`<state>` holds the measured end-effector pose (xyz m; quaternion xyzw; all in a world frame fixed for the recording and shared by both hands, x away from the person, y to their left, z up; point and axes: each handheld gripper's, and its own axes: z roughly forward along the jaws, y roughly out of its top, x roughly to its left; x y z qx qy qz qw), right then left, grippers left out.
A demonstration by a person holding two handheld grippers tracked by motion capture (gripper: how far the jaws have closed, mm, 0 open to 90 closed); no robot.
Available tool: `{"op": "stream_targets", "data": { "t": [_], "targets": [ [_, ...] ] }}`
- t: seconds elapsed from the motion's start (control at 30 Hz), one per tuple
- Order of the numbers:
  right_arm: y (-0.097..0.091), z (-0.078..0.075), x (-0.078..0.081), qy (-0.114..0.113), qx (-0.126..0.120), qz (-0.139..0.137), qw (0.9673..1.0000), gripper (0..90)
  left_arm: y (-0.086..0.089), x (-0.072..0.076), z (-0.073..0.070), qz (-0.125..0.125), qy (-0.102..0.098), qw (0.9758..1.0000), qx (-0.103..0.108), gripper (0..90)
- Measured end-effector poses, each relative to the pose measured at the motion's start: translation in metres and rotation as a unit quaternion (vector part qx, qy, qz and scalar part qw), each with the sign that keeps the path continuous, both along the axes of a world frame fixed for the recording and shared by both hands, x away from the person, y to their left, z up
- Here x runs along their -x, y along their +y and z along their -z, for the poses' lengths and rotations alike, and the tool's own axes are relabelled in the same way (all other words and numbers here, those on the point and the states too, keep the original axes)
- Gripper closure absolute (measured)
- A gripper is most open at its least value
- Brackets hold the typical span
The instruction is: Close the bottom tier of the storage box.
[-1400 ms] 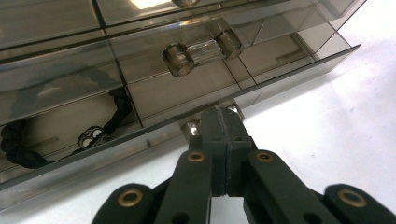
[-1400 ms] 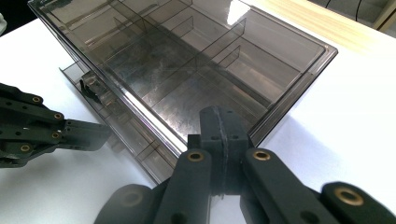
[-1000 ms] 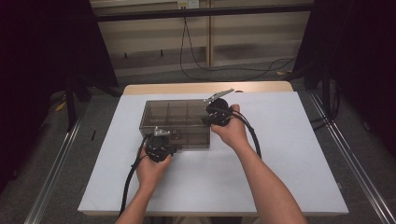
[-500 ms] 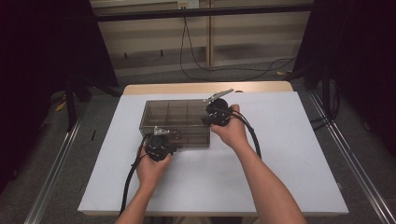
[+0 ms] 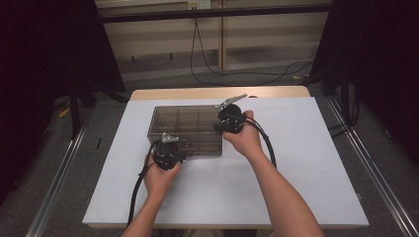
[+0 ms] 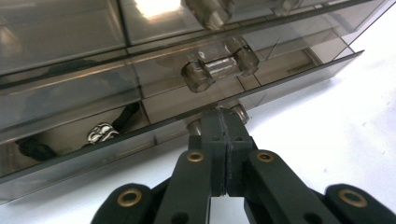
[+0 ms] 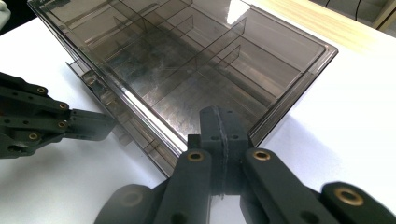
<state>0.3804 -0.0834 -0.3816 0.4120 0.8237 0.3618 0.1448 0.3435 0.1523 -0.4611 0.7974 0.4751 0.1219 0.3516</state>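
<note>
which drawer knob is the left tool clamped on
The lowest knob, on the bottom drawer, just past the shut left tool. The clear knob above it is free.

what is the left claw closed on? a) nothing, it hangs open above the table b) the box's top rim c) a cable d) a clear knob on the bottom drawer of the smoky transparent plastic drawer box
d: in the left gripper view the left claw has its jaws pinched together on the clear knob of the bottom drawer of the smoky transparent plastic drawer box.
</note>
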Motion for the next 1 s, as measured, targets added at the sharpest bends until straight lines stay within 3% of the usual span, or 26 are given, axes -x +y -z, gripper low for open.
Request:
{"op": "stream_targets", "data": {
  "t": [0.27, 1.0],
  "targets": [
    [0.0001, -0.0001, 0.0001, 0.0, 0.001, 0.0, 1.0, 90.0, 0.0047, 0.001, -0.0006, -0.005, 0.006, 1.0, -0.006, 89.9],
    [0.0004, -0.0002, 0.0005, 0.0, 0.002, 0.001, 1.0, 90.0, 0.0049, -0.0013, 0.0011, -0.013, -0.003, 0.9999, -0.002, 89.6]
  ]
}}
